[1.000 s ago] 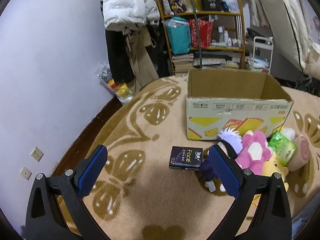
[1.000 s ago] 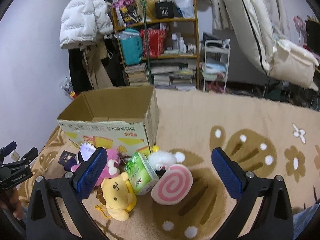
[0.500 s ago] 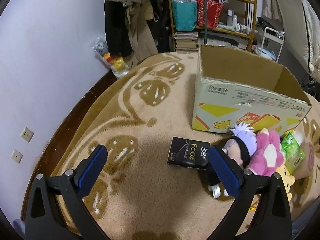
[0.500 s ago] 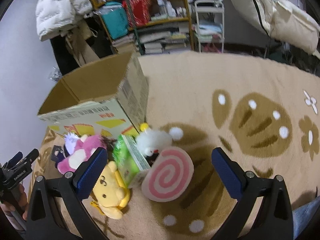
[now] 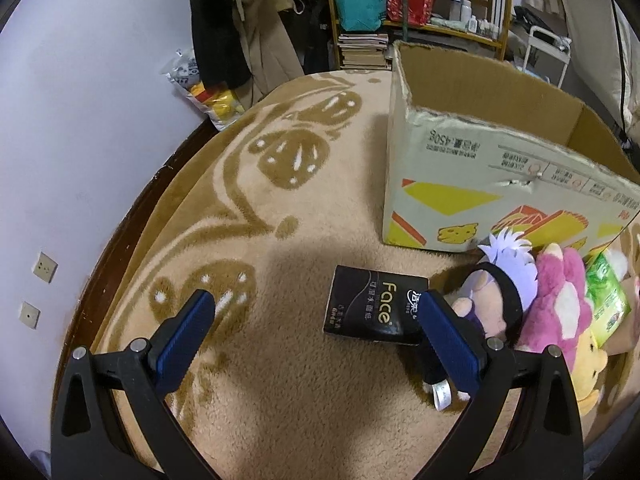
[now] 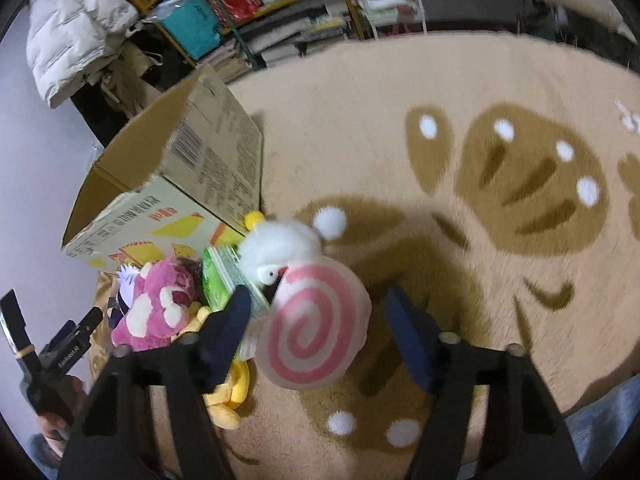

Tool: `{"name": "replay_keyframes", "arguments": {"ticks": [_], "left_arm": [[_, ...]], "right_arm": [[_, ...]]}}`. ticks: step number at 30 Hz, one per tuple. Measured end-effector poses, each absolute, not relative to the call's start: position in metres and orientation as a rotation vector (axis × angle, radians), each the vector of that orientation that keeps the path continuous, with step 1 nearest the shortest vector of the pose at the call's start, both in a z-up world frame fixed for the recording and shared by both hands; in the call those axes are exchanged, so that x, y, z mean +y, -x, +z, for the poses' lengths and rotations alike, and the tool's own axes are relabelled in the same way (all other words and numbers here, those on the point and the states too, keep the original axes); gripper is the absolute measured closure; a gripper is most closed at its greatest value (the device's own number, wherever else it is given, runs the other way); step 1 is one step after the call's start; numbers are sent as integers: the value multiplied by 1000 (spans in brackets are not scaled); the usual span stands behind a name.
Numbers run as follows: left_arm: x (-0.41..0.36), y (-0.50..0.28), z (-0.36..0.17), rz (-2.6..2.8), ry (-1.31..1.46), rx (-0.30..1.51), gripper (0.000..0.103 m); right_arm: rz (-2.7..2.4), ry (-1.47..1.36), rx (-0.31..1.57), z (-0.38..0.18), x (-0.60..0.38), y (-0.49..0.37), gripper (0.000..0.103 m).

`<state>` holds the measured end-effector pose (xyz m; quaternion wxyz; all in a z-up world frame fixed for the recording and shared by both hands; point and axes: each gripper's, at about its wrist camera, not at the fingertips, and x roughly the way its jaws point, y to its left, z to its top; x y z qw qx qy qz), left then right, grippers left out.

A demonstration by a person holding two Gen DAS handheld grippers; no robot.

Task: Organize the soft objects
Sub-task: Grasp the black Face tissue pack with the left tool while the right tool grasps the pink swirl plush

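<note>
- Left wrist view: the left hand-held gripper [image 5: 316,316] has its jaws spread wide, with nothing between the blue pads; it hangs over the beige rug [image 5: 280,184].
- A black tissue pack [image 5: 374,306] marked "Face" lies flat on the rug at about 1 o'clock from the gripper's midpoint, its right edge just behind the right pad.
- The open cardboard box [image 5: 480,176] stands at 1 o'clock, beyond the pack; no contents are visible in the part of its interior that shows.
- A purple-haired doll [image 5: 498,280] lies at 3 o'clock, touching a pink plush [image 5: 560,300]; a green tissue pack [image 5: 604,296] and a yellow plush [image 5: 588,376] sit further right, all in one cluster just in front of the box.
- A shelf unit [image 5: 420,12] and hanging clothes stand at 12 o'clock along the wall.

- Right wrist view: the right hand-held gripper [image 6: 318,316] is open wide around a pink swirl-roll plush [image 6: 316,328]; the picture is blurred, and contact of the pads with the plush cannot be confirmed.
- A white plush [image 6: 280,248] touches the roll at 11 o'clock.
- The green tissue pack [image 6: 218,280], pink plush [image 6: 156,312] and yellow plush [image 6: 230,396] lie at 9 o'clock, the box [image 6: 192,184] at 10 o'clock.
- The left hand-held gripper [image 6: 48,344] shows at the left edge.
</note>
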<state>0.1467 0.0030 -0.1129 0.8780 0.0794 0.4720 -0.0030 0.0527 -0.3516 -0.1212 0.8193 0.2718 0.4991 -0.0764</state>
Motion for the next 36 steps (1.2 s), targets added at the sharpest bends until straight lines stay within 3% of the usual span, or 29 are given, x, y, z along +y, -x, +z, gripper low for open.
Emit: {"name": "replay_keyframes", "arguments": {"ticks": [14, 36], "left_arm": [[-6, -161, -135, -16, -207, 1063, 3], [7, -172, -154, -108, -54, 1173, 3]], "right_arm": [[-142, -600, 1143, -145, -347, -68, 37], [-152, -599, 1147, -147, -347, -67, 36]]}}
